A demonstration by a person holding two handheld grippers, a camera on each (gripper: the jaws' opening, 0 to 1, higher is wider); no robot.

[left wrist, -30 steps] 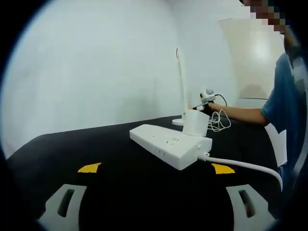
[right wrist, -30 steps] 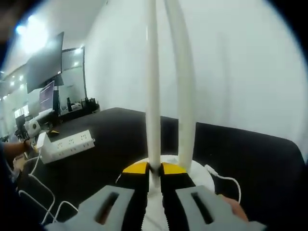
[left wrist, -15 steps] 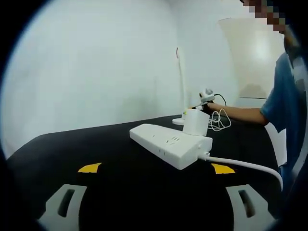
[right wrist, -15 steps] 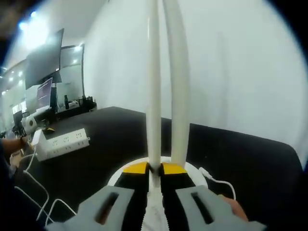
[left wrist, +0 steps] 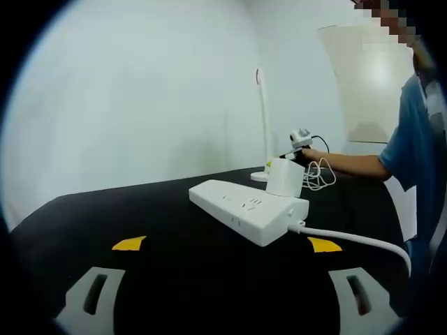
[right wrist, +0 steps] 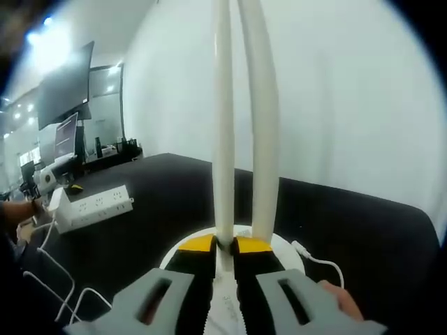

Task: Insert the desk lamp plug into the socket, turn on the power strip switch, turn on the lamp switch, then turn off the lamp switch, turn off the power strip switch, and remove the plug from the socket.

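Lamp (right wrist: 241, 139) base under right gripper (right wrist: 223, 246), jaws together, gripping nothing visible; hard press could skid base. Left gripper (left wrist: 227, 244) wide open, empty, near power strip (left wrist: 248, 209).

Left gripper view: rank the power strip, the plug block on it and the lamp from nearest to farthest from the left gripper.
1. Power strip, centre of the table.
2. Plug block, at the strip's far right end.
3. Lamp, behind, by the wall.

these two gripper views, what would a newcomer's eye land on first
In the right gripper view, the desk lamp rises as two white stems straight up the middle, with the right gripper shut at its round base. In the left gripper view, a white power strip lies mid-table on the black table, a white plug standing in it.
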